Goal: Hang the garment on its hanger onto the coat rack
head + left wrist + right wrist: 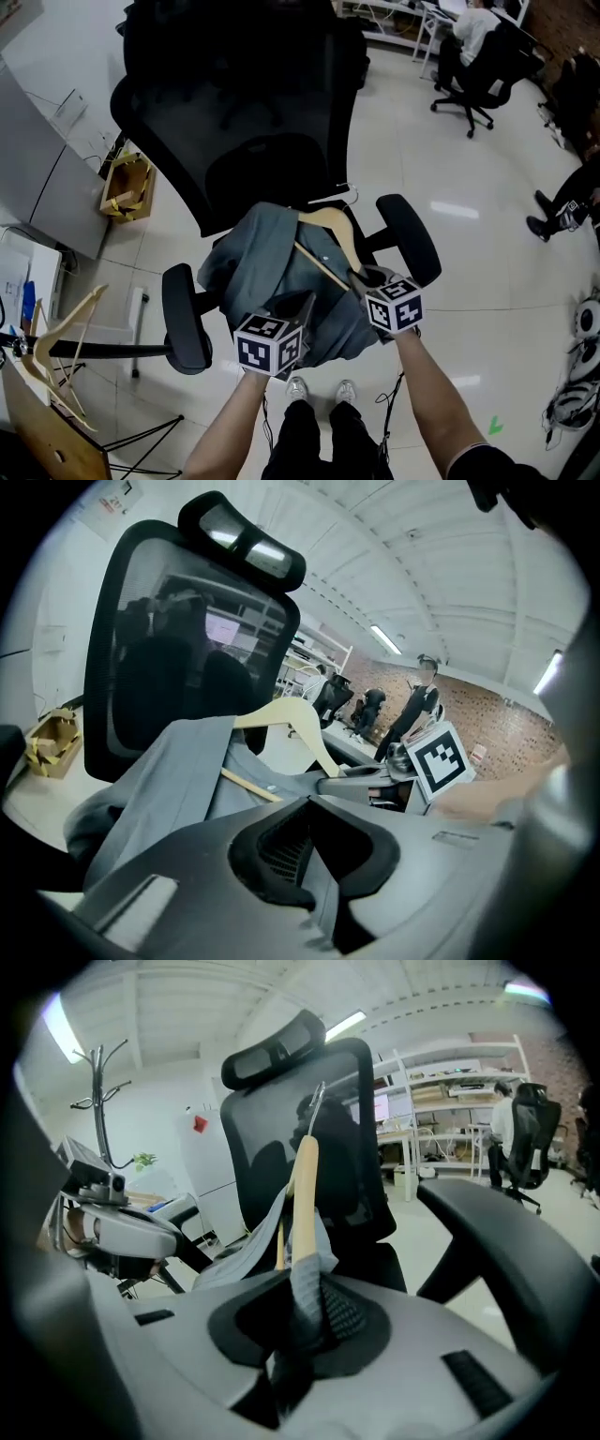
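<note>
A grey garment (267, 267) on a wooden hanger (330, 225) lies across the seat of a black office chair (234, 122). My right gripper (361, 278) is shut on the hanger's near shoulder end, with grey cloth wrapped over it. In the right gripper view the hanger (302, 1194) rises from the jaws, its metal hook (317, 1101) on top. My left gripper (305, 305) is shut on a fold of the garment (169, 780) at the seat's front. The coat rack (98, 1072) stands off to the left behind the chair.
A black pole (103, 350) with spare wooden hangers (56, 352) stands at lower left by a white desk (23, 272). A cardboard box (127, 187) sits on the floor left of the chair. The chair's armrests (408, 239) flank the garment. People sit on chairs at the far right.
</note>
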Tool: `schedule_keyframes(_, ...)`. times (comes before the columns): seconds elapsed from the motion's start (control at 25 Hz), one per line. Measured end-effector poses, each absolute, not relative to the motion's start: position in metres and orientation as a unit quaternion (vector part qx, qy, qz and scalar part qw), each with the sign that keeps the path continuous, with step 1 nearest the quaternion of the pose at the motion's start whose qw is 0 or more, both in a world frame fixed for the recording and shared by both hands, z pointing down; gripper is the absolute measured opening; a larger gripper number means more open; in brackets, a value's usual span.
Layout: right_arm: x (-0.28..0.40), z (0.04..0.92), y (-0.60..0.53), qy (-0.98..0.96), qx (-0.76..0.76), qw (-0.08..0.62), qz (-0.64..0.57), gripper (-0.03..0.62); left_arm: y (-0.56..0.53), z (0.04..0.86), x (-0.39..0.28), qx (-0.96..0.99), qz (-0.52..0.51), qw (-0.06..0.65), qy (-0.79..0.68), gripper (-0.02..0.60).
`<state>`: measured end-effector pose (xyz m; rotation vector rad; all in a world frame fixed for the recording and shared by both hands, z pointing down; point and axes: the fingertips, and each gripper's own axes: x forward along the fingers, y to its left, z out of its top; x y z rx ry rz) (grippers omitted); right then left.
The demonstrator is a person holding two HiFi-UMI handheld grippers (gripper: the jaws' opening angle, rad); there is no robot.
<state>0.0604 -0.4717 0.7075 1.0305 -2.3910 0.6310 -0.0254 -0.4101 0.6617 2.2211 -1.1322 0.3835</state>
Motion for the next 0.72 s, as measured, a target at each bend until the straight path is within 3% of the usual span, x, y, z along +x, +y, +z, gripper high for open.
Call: schedule_keyframes(0.72, 0.08, 0.445, -0.418, -0.899, 0.409, 0.147, 0.045, 0.067, -0.38, 0.477, -0.053, 0.882, 0.102, 0.169, -0.429, 0.002)
